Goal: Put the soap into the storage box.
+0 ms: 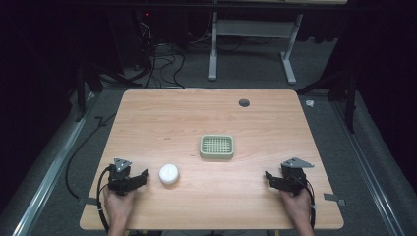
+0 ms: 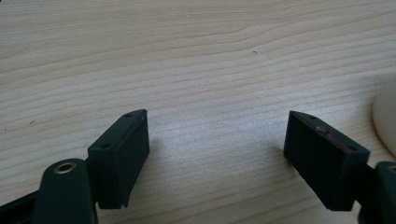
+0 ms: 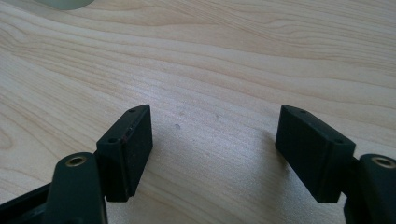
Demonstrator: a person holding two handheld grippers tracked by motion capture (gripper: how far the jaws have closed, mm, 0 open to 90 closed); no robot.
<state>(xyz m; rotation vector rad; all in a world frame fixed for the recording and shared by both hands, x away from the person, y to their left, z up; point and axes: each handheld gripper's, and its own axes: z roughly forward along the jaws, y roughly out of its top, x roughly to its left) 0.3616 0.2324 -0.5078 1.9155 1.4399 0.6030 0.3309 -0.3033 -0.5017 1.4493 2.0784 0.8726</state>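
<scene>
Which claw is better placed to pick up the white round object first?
Left, probably. The left claw sits open right beside the white round object, whose edge shows in its own view. The right claw, also open, is across the table.

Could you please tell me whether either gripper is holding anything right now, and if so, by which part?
Nothing is held. The left gripper and right gripper both stand open over bare table; the white puck lies beside the left one, untouched.
</scene>
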